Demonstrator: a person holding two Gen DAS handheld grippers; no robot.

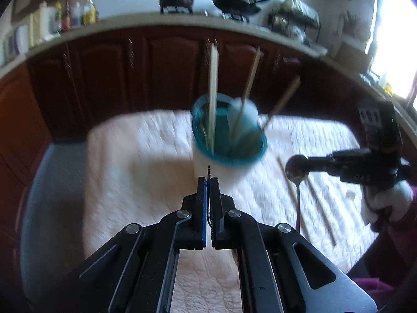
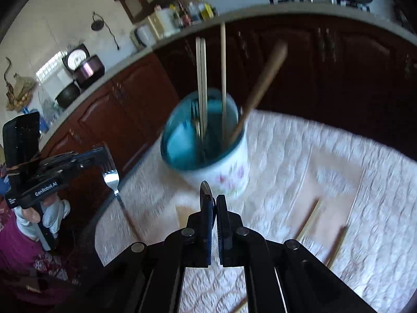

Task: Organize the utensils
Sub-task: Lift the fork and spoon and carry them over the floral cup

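Carrying a fork and a spoon toward the holder

Hovering short of the blue-rimmed utensil holder [image 2: 206, 140], both grippers hold cutlery ready to drop in. The left gripper [image 1: 208, 180] has its jaws pinched on a fork [image 2: 111, 180], tines pointing up, handle hanging below. The right gripper [image 2: 213, 200] clamps a spoon [image 1: 297, 172] by the neck, bowl above the jaws and handle trailing down. Each seems held near its head so the handle can go into the cup first. The holder stands on the quilted white cloth [image 2: 338, 151] and already has pale chopsticks [image 2: 201, 78], a wooden handle [image 2: 263, 86] and another fork leaning inside. More chopsticks [image 2: 310, 221] lie loose on the cloth to the right, waiting to be gathered. Both views are blurred.
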